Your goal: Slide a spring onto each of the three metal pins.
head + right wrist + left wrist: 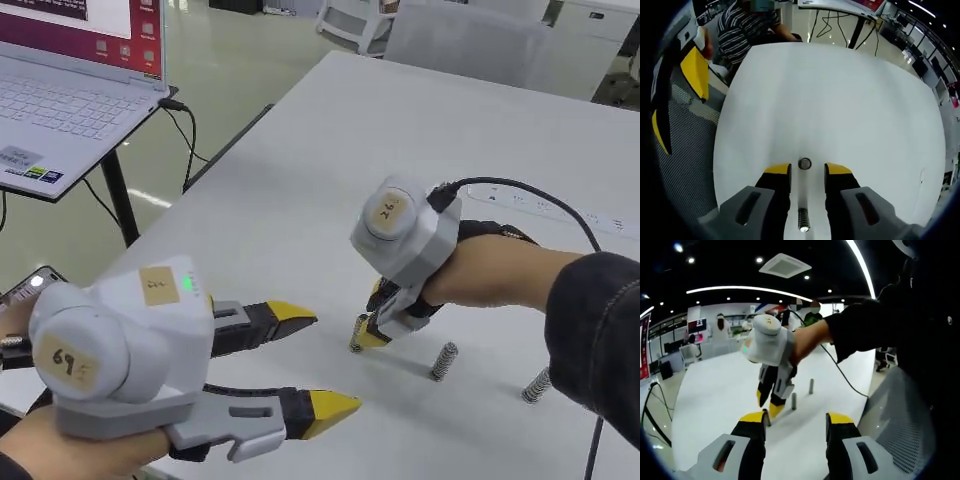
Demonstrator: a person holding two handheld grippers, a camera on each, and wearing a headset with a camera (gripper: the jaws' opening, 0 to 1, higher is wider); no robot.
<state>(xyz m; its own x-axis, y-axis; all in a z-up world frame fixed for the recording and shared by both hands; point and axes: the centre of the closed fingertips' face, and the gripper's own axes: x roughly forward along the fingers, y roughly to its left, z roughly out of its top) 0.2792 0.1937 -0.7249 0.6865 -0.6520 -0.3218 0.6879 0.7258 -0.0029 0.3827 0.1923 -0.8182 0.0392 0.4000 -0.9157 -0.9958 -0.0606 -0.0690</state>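
The right gripper (807, 170) is held with jaws parted and nothing clamped. A near spring (804, 163) is seen end-on at twelve o'clock, framed between the yellow tips. It is stood upright, its long axis pointed at the camera; whether a pin is inside cannot be told. A squeeze across that axis is judged to be next. The left gripper (313, 362) is held open and empty, farther off, with the near spring at its two o'clock. A middle spring (444, 360) and a far spring (537, 385) are stood upright at three o'clock on the table (300, 180). Nothing is found in the way, and a laptop (60, 90) is set well apart at ten.
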